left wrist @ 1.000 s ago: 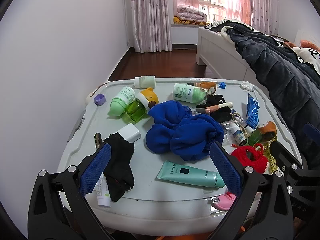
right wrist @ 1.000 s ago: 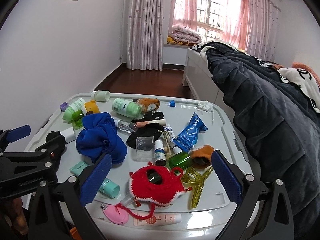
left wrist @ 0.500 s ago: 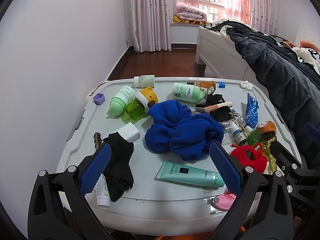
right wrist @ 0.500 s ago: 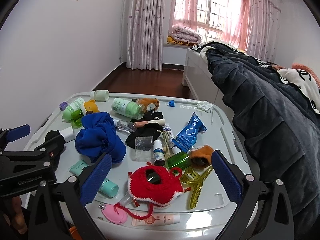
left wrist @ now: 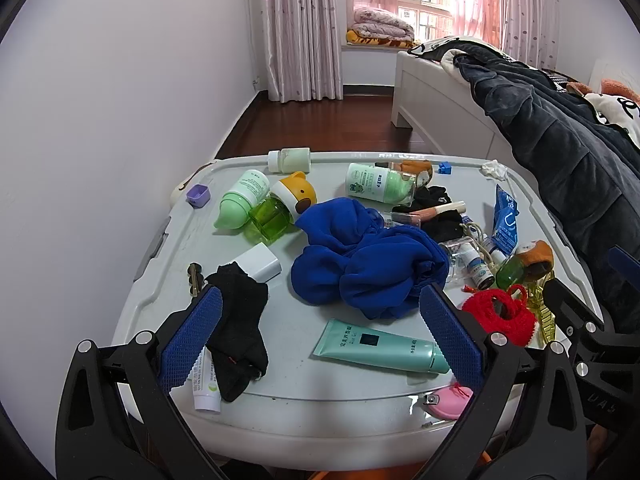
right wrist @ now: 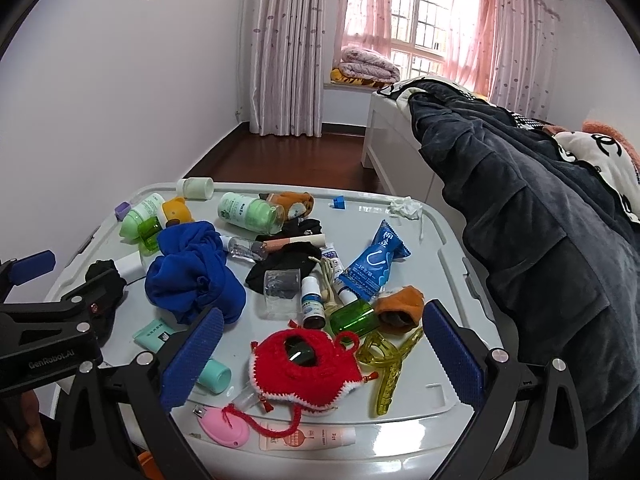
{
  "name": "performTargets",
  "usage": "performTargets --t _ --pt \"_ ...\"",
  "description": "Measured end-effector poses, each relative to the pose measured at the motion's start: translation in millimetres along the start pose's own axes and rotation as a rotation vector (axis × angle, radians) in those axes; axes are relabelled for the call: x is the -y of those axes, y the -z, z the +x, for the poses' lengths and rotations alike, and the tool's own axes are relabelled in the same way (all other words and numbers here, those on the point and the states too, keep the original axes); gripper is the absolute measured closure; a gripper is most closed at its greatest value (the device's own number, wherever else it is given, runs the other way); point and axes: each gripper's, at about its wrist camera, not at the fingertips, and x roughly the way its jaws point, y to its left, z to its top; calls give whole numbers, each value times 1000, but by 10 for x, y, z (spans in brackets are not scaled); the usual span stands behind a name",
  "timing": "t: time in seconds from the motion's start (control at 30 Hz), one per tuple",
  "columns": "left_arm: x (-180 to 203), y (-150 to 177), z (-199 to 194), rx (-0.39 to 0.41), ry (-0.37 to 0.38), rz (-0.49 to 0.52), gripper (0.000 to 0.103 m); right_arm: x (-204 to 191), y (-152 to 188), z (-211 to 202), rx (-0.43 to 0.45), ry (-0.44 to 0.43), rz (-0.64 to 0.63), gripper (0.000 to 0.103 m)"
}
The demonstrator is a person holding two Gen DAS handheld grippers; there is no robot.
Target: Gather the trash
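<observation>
A crumpled white tissue (right wrist: 406,207) lies at the far right corner of the grey worktop (right wrist: 436,376), apart from the clutter. Nearer, a blue snack wrapper (right wrist: 374,262) rests just right of the small bottles. A blue cloth (left wrist: 368,258) is heaped mid-worktop, a teal tube (left wrist: 380,346) on its near side. The left hand-held gripper (left wrist: 320,338) and the right hand-held gripper (right wrist: 318,360) both hover at the near edge, jaws spread wide, holding nothing.

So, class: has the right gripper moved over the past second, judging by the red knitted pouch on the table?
Barely. The right gripper has eased slightly forward; the red knitted pouch sits a little lower in its view.
</observation>
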Motion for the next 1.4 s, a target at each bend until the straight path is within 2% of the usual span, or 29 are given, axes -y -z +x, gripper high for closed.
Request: performTargets --t 0.27,0.43,0.6,0.7,0.8,0.87,1.0,1.13,1.17,1.2,1.23,1.27,1.4 --pt "-36 -10 -3 3 4 -7 6 -9 -35 -47 24 23 -11 4" --pt "-522 -26 14 -5 -3 -90 6 169 -117 -148 69 61 18 4" --pt "-791 162 109 -89 36 -132 6 363 -187 -251 98 59 64 4" --pt "-563 226 215 -147 82 -80 6 446 -224 -287 101 36 103 4" --pt "-183 112 278 -110 112 23 6 484 -240 -323 108 25 122 4" --pt "23 -11 455 -116 132 54 6 490 -231 -334 109 30 117 4" --pt "233 -179 955 -172 119 74 6 544 -210 -339 108 36 116 4" --pt "308 -157 1401 -258 99 81 10 673 -219 -346 117 49 128 4" --pt "277 -130 1439 -264 121 59 36 713 -219 -349 119 51 133 4" --pt "254 -114 1456 -270 148 37 74 754 -221 -345 119 53 138 4" --pt "220 -100 1460 -272 150 14 76 781 -217 -344 119 56 142 4" --pt "202 -99 1435 -261 149 6 85 814 -212 -338 116 59 147 4" --pt "165 -107 1174 -223 142 42 88 934 -176 -281 93 85 161 4"
